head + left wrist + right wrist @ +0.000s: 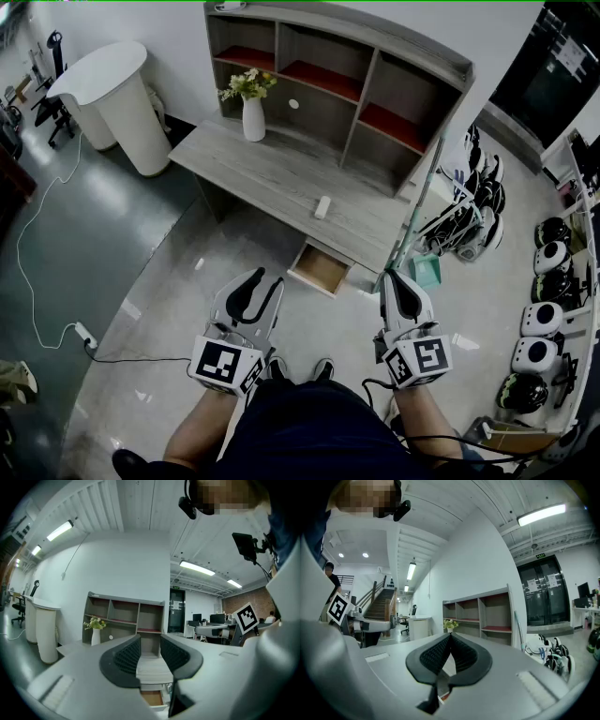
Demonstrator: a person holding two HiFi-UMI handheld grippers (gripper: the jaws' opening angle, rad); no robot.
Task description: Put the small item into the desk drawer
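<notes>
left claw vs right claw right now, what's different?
Left claw: jaws apart. Right claw: jaws closed tip to tip.
In the head view, the left claw sits left of the open drawer and the right claw sits to its right.
Shared: both are empty and short of the desk. The small item lies untouched on the desktop.
</notes>
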